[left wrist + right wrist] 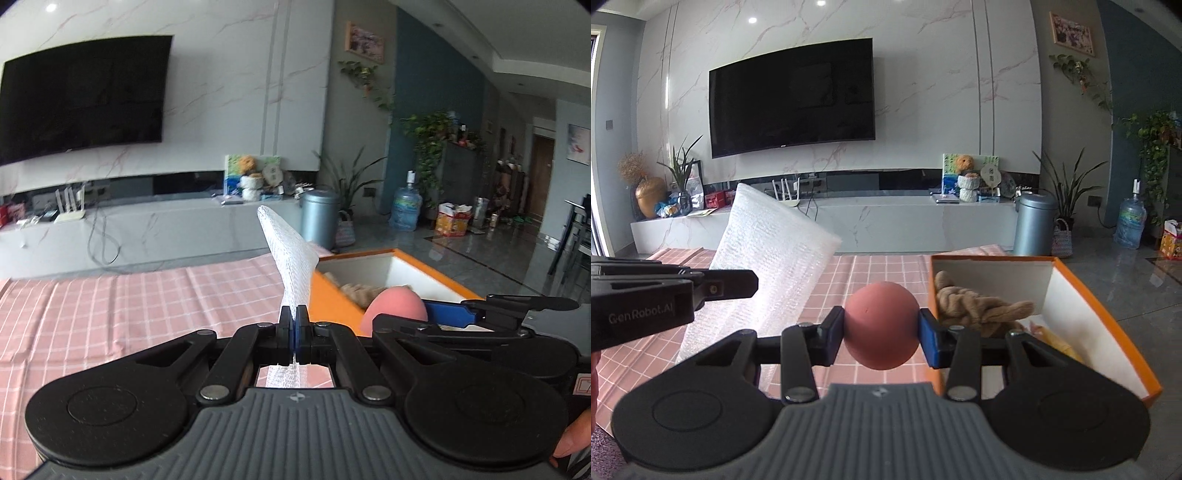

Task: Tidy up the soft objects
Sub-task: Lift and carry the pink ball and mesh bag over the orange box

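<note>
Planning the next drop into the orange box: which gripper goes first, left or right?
Right, probably. The right gripper holds the pink ball right beside the orange box, near its rim. The left gripper pinches the bubble wrap sheet farther over the checked cloth.

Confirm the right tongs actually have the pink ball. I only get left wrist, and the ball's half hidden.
Observer: Yes. Right wrist shows the right tongs shut on the pink ball, one pad on each side at its widest part.
Operator: What's in the box? I see only a tan lump.
Observer: A tan braided plush rope lies in the orange box, with something yellow beside it; can't tell what.
Operator: My white strip, what is it?
Observer: A broad sheet of bubble wrap, edge-on to you, held by the left tongs above the pink checked cloth.
</note>
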Tool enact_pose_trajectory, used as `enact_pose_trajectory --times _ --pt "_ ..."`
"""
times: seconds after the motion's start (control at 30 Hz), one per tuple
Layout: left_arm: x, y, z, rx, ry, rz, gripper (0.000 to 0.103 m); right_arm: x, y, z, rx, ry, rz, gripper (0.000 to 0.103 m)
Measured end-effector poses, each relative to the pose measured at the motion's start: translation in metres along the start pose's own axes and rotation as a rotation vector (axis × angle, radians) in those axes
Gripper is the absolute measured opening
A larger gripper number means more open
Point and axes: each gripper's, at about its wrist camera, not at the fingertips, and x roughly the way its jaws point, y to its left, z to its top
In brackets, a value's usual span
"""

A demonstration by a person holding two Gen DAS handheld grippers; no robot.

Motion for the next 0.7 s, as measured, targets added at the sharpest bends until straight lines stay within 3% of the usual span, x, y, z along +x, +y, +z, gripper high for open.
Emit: enact_pose_trajectory --times 0.47,0.7 --pt "0.048 -0.071 0.037 0.121 -0.035 -0.166 0.000 -0.028 -0.103 0.017 0.079 -0.040 -0.150 0.043" --pt "0.091 -0.089 0.047 0.113 0.025 -0.258 0.000 -0.010 -0.150 0.024 0.061 0.040 -0.176 0.043"
